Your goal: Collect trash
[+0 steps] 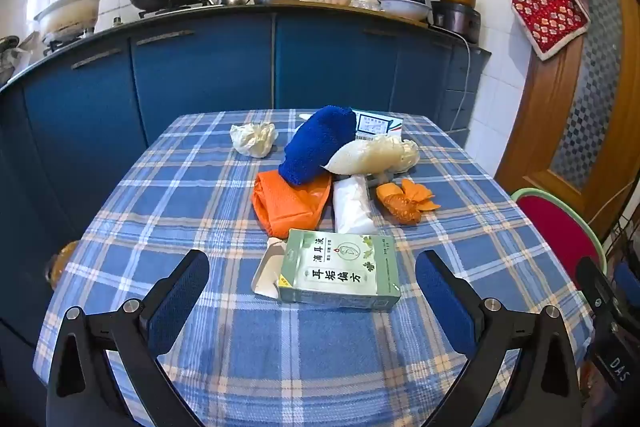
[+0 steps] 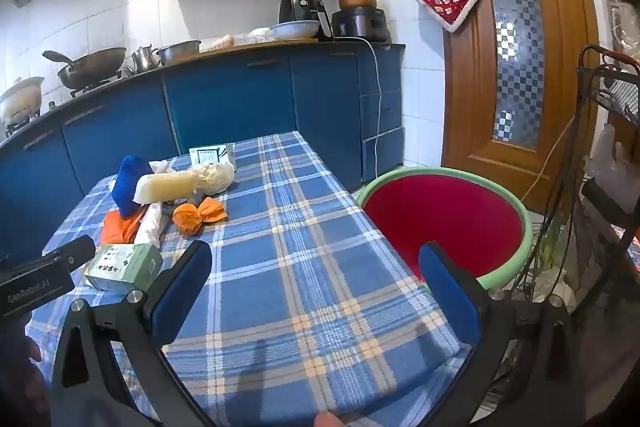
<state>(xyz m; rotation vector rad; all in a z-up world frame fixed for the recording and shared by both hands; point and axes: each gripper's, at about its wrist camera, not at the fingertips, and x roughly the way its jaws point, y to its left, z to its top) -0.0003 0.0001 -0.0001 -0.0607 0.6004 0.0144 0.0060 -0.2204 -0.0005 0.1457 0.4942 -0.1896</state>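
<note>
None of the scattered trash had yet reached the red plastic basin with green rim (image 2: 440,215) at three o'clock; both left gripper (image 1: 312,291) and right gripper (image 2: 316,287) gaped empty, green cardboard medicine box (image 1: 340,271) nearest.

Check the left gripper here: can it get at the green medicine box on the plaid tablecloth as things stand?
Probably yes. The left gripper is open and empty, and the green medicine box lies just ahead between its fingers, at the near edge of the trash pile. Nothing lies between them; only the box's open flap sticks out on the left.
</note>
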